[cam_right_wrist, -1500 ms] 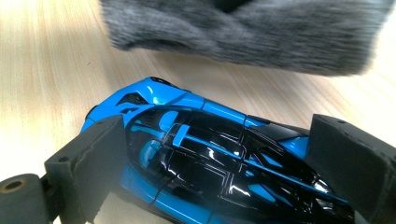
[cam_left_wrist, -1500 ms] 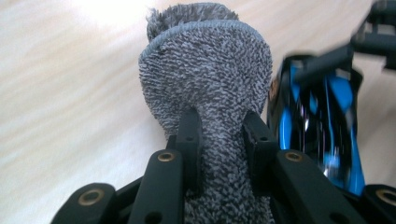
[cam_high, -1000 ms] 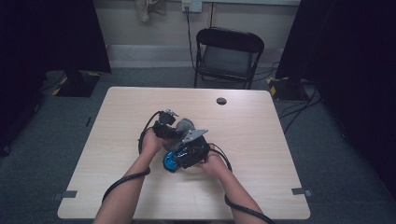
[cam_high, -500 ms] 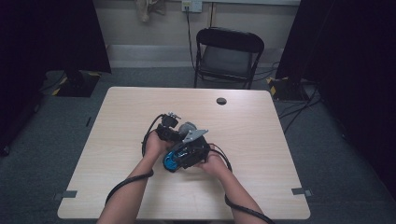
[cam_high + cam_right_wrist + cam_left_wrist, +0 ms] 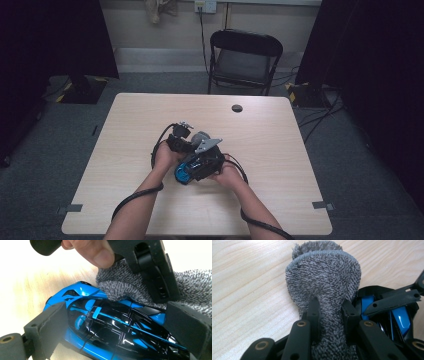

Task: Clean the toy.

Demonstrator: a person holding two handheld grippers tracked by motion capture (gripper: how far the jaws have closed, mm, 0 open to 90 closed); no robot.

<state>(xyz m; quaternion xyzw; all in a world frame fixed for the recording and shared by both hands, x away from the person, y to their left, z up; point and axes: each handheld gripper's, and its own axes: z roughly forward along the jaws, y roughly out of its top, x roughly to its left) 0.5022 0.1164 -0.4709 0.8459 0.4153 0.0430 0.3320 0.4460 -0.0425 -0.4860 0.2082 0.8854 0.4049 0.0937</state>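
Toy car (image 5: 117,332), blue and black, sits near the bench's (image 5: 280,130) middle between the right gripper's (image 5: 120,340) fingers, which bracket its sides and appear to hold it. Left gripper (image 5: 331,315) is clamped on a grey cloth (image 5: 324,282) touching the car's roof; wiping looks underway, with most of the body left.

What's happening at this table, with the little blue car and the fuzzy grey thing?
A person at a wooden table holds a two-jaw gripper in each hand. The right gripper has its jaws either side of a blue and black toy car. The left gripper is shut on a grey fluffy cloth, which rests against the car's body, as if wiping it. Both hands sit close together near the table's middle.
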